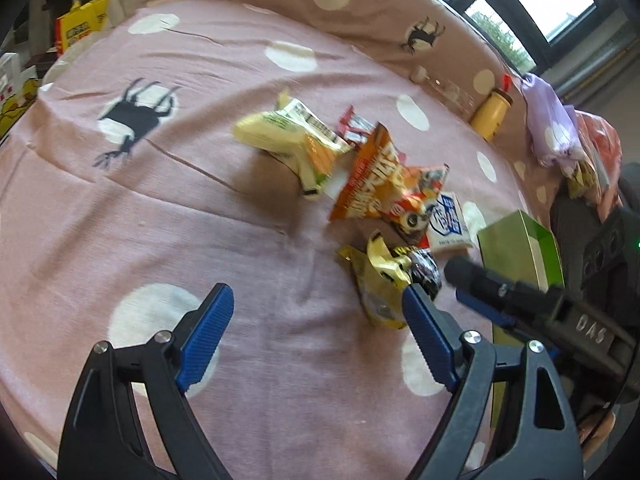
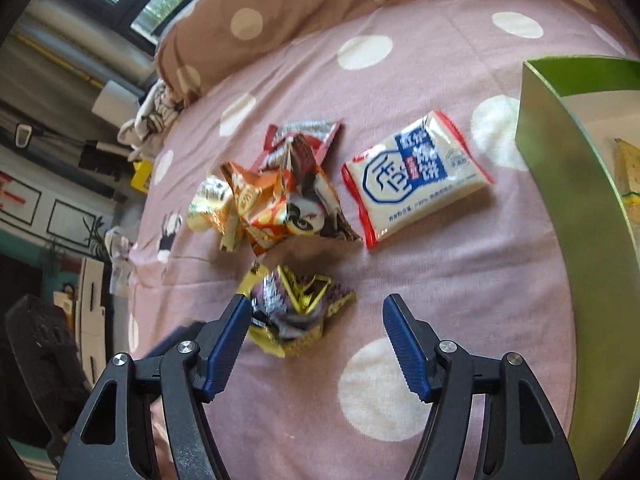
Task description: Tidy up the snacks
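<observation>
**Both grippers wide, snacks heaped on the spotted sheet**

Blue pads of your right gripper (image 2: pixel 316 342) stand well apart, holding nothing, with the gold-and-purple crumpled packet (image 2: pixel 296 312) lying just ahead; its near end reaches between them, close against the left pad. Your left gripper (image 1: pixel 318 328) is spread just as wide and empty, that same packet (image 1: pixel 384 276) just beyond its right pad.

Past the packet lies the pile: an orange chip bag (image 2: pixel 264 208) tangled with a red-and-silver wrapper (image 2: pixel 304 140) and a gold foil packet (image 2: pixel 208 204). Beside them, apart from the heap, a white rice-cracker pack (image 2: pixel 416 176) with blue print and red edges lies flat. In the left wrist view a pale yellow bag (image 1: pixel 288 140) sits at the far side of the pile. That makes six loose snacks.

One green box (image 2: pixel 576 208) stands open at your right, with a yellowish packet (image 2: pixel 628 176) inside. Everything rests on the pink polka-dot sheet (image 1: pixel 200 220). One yellow bottle (image 1: pixel 494 112) leans at the brown pillow (image 1: pixel 360 4) behind.
</observation>
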`<state>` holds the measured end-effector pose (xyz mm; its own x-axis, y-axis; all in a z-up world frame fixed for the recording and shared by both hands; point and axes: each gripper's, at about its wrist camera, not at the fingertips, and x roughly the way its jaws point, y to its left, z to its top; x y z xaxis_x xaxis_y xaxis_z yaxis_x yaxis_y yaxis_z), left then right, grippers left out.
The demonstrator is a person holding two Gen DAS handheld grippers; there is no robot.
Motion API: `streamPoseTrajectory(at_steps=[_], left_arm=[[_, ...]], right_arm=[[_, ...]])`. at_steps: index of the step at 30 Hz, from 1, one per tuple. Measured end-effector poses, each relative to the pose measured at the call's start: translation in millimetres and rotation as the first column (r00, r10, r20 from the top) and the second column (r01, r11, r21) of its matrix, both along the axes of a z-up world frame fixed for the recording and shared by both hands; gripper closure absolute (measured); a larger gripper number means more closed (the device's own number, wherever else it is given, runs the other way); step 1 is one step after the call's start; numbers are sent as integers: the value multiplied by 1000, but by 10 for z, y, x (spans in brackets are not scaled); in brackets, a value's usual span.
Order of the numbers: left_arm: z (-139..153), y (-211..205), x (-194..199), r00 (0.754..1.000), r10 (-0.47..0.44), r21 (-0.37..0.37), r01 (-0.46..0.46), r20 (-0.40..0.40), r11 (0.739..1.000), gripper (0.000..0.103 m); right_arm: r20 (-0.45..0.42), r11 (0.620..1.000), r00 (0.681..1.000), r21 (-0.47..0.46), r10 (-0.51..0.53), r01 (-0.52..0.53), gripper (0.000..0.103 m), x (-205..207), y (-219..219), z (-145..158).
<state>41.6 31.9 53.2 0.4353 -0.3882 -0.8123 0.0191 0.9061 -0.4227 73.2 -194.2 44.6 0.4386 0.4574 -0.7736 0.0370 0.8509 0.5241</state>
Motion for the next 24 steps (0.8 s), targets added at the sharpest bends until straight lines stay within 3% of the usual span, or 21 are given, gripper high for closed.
streamPoseTrajectory(at_steps=[2, 5, 11, 17, 20, 24], left_arm=[[-3, -81, -12, 1000, -28, -3, 28, 4, 1000, 17], [-24, -187, -5, 998, -62, -33, 63, 7, 997, 18], [-132, -350, 55, 993, -116, -75, 114, -18, 991, 26], [-211, -382, 104, 989, -148, -144, 143, -24, 979, 43], [-263, -419, 128, 984, -172, -181, 164, -34, 970, 57], [-236, -495, 120, 981, -193, -152, 189, -12, 970, 62]], right_arm=[[38, 999, 999, 39, -3, 2, 34, 10, -34, 34], [25, 995, 1000, 101, 16, -18, 34, 60, -19, -28], [-29, 993, 998, 105, 55, -51, 34, 164, 108, -194], [-35, 996, 997, 58, 63, -61, 34, 206, 222, -283], [-26, 995, 996, 60, 84, -82, 38, 213, 229, -300], [-20, 993, 996, 80, 92, -90, 45, 200, 208, -318]])
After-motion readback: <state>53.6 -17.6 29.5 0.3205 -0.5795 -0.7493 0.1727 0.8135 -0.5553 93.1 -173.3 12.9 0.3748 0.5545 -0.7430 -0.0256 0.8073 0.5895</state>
